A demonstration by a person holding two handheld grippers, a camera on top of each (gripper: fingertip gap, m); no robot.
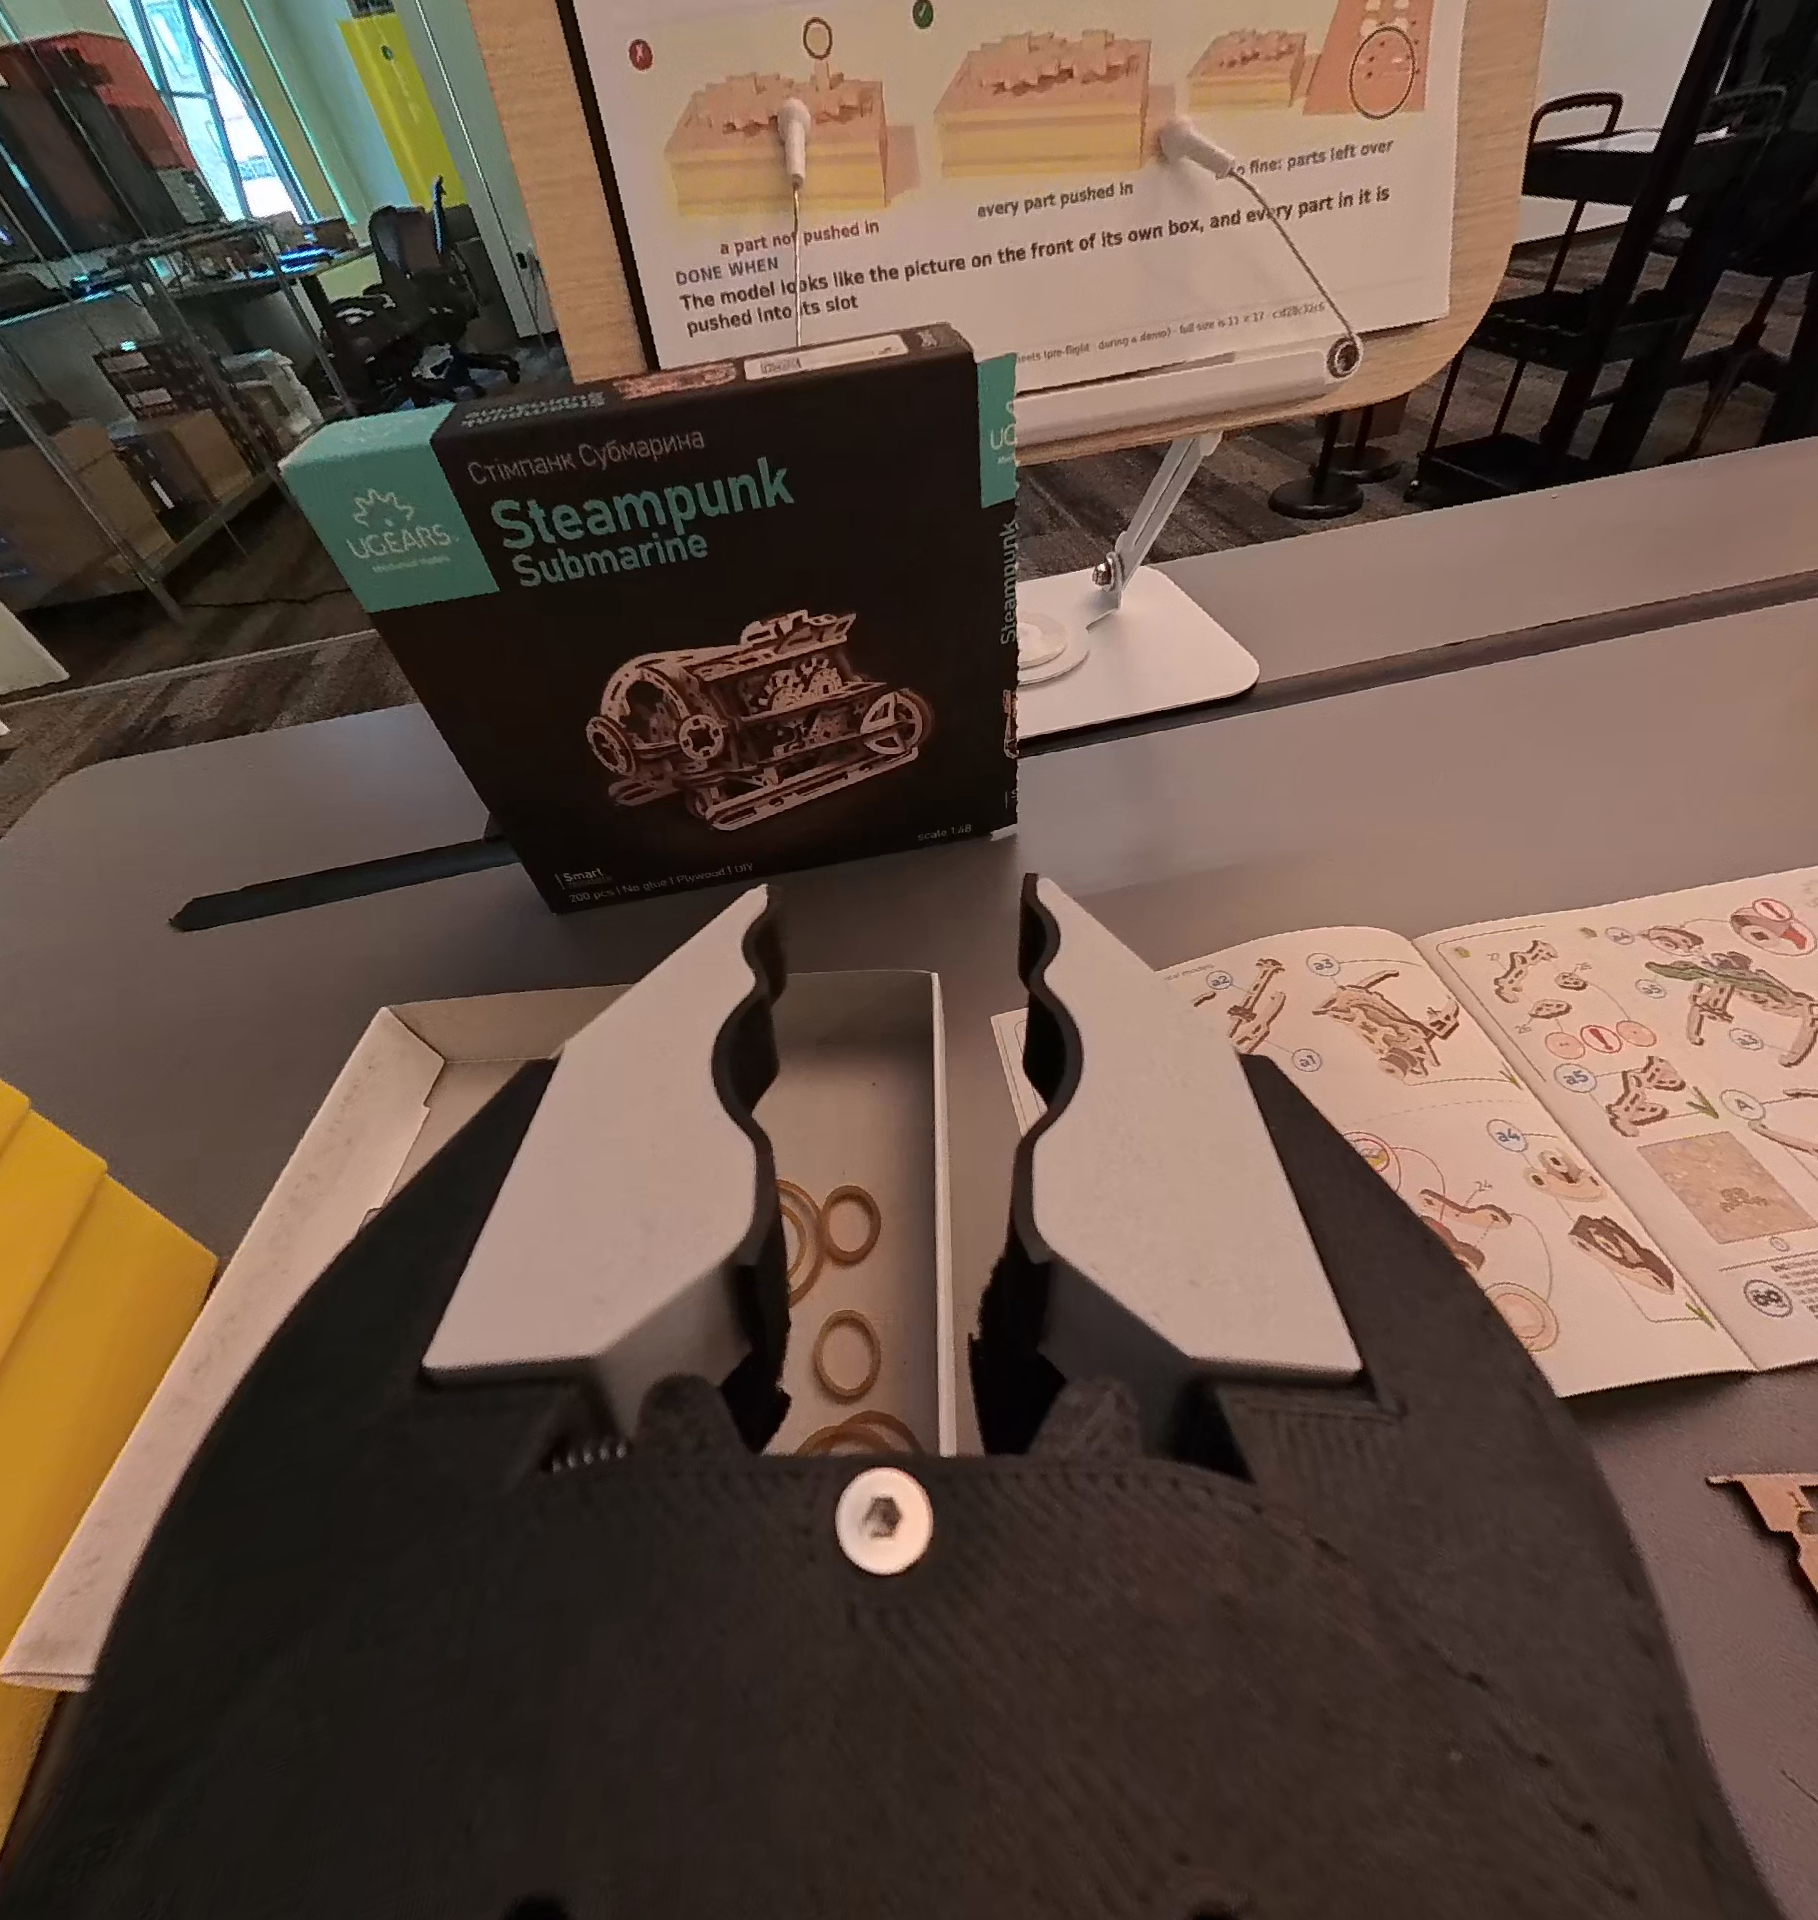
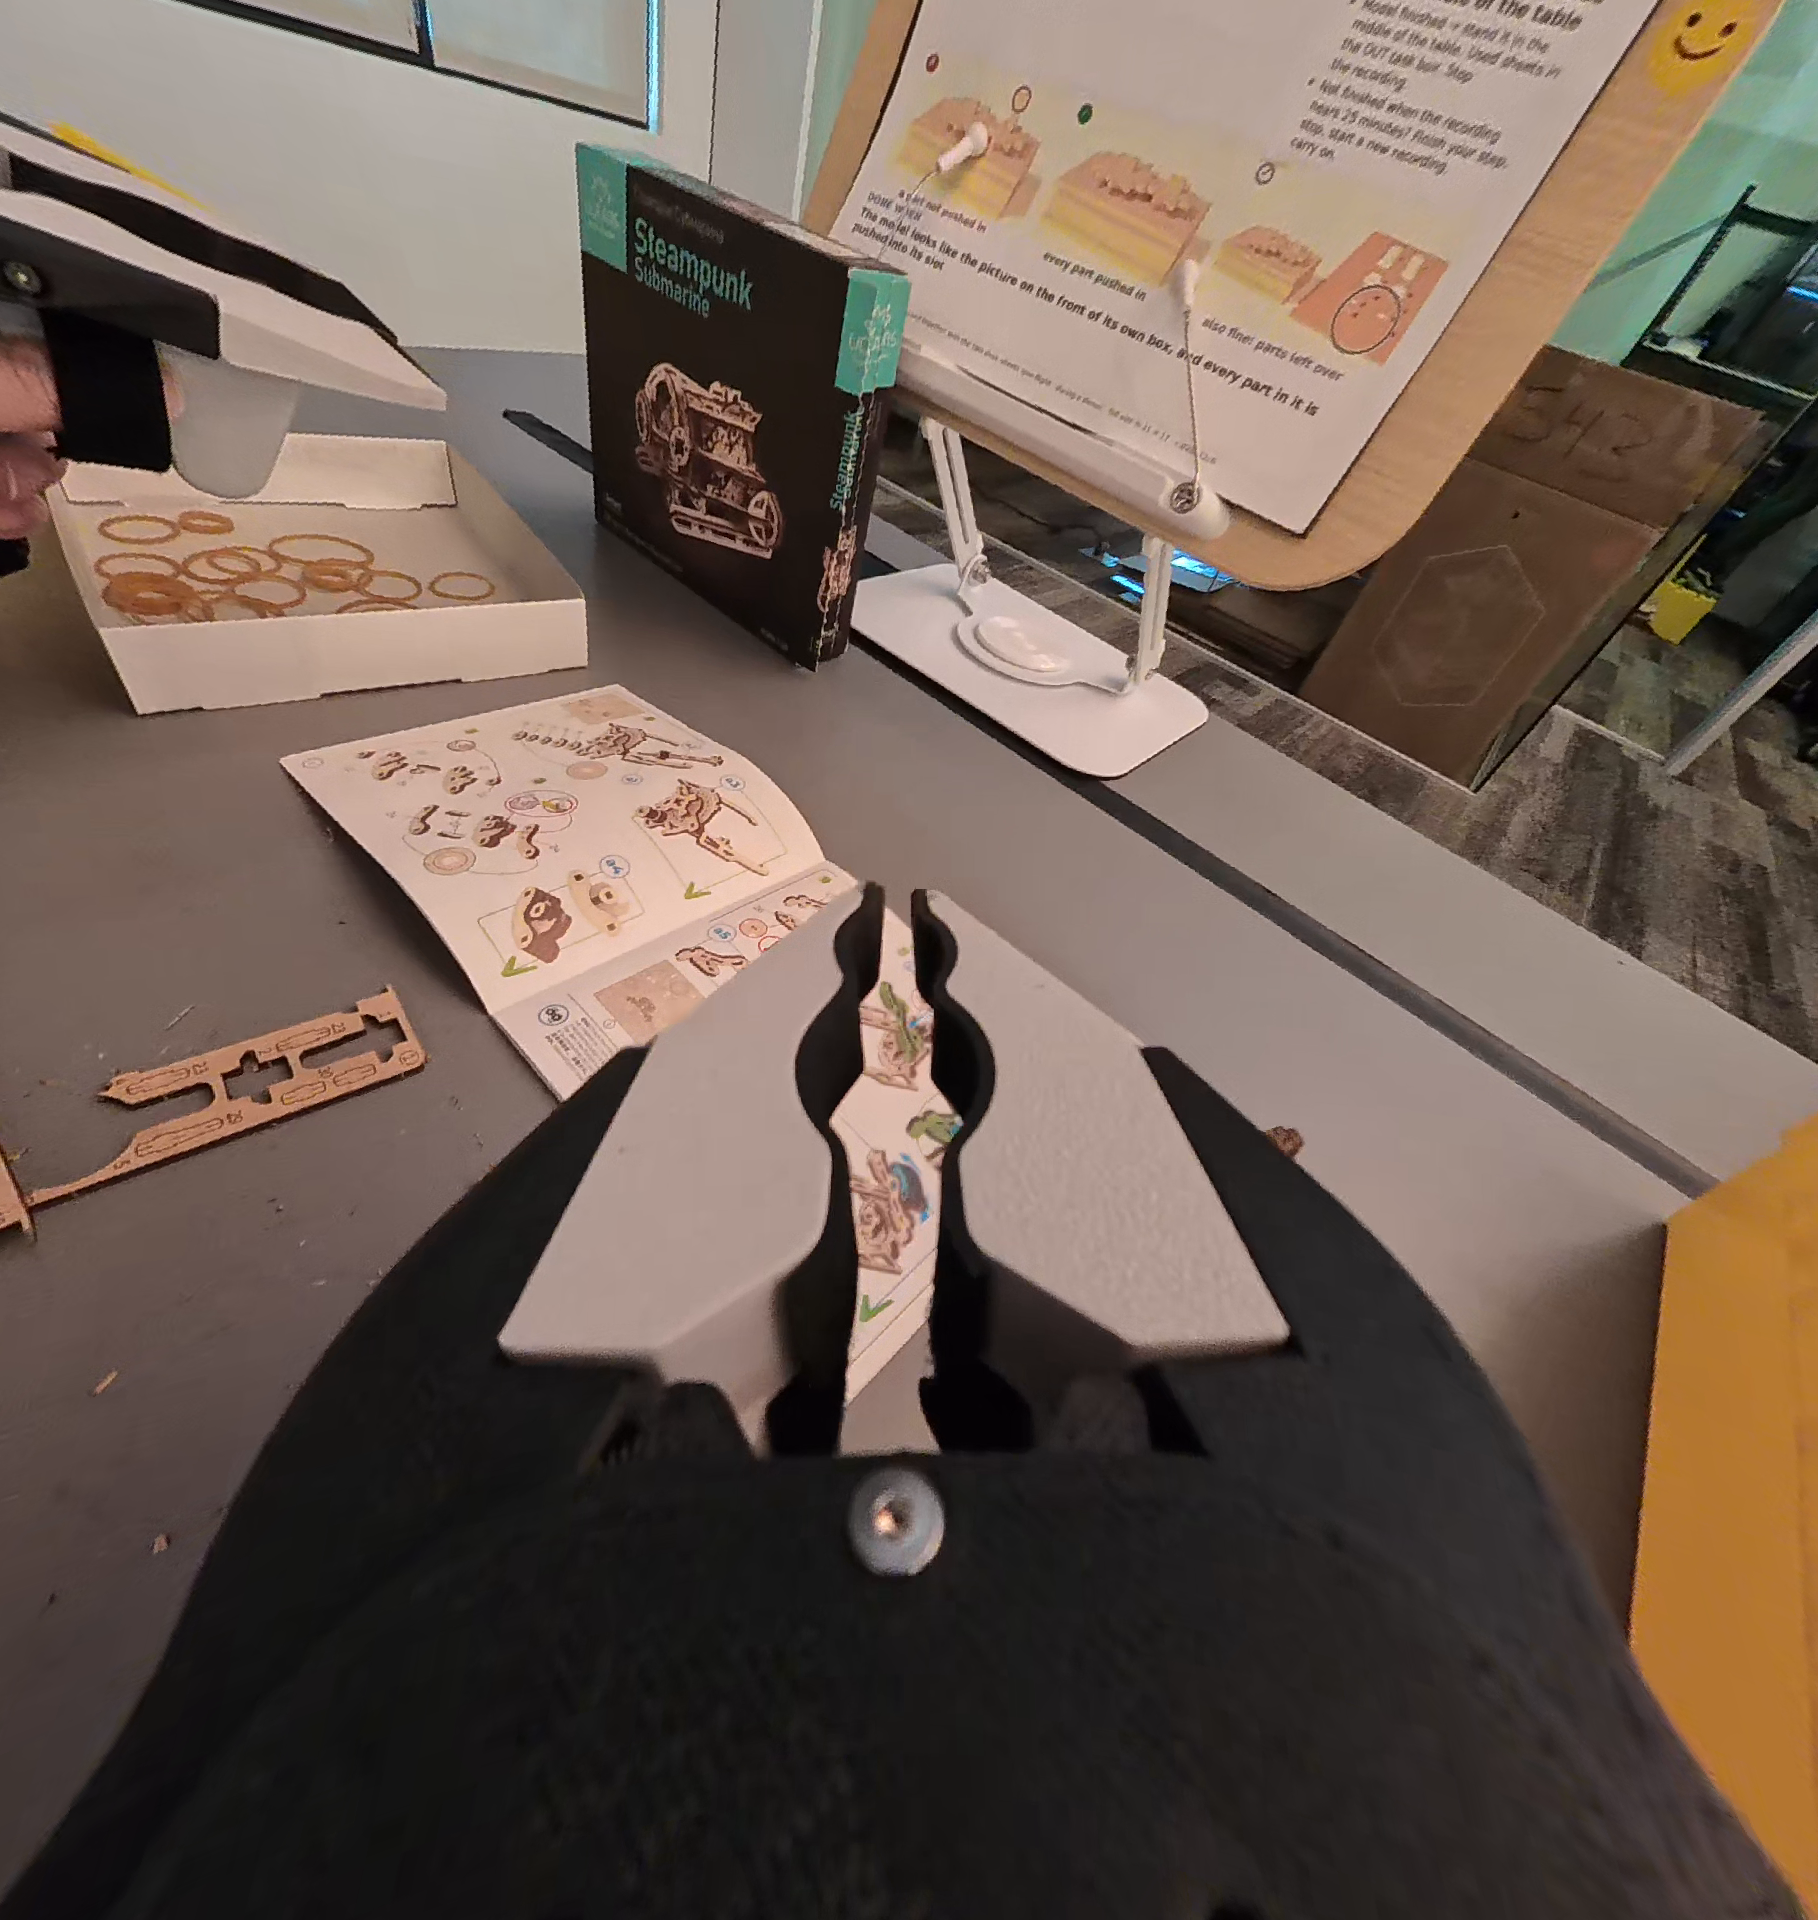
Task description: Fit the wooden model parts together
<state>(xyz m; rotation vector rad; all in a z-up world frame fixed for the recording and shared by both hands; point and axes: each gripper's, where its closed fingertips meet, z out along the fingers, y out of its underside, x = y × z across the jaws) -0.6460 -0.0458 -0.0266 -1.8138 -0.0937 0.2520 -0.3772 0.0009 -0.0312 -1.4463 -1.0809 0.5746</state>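
My left gripper (image 1: 900, 914) is open and empty, hovering over a shallow white tray (image 1: 406, 1049) that holds several tan rings (image 1: 848, 1226). In the right wrist view a hand holds this left gripper (image 2: 261, 343) above the same tray (image 2: 365, 655). My right gripper (image 2: 894, 904) has its jaws almost together with only a thin slit at the tips. Nothing shows between them, and it sits low over the open instruction booklet (image 2: 572, 831). Punched-out wooden frame pieces (image 2: 261, 1081) lie flat on the grey table to its left. One also shows in the left wrist view (image 1: 1809, 1538).
The black and teal kit box (image 1: 718, 623) stands upright behind the tray. A poster board on a white stand (image 2: 1040, 665) rises at the table's back. The booklet (image 1: 1507, 1091) lies right of the tray. Yellow objects sit at the far left (image 1: 43, 1299) and the near right (image 2: 1767, 1455). The grippers' ends are close to 30 cm from one another.
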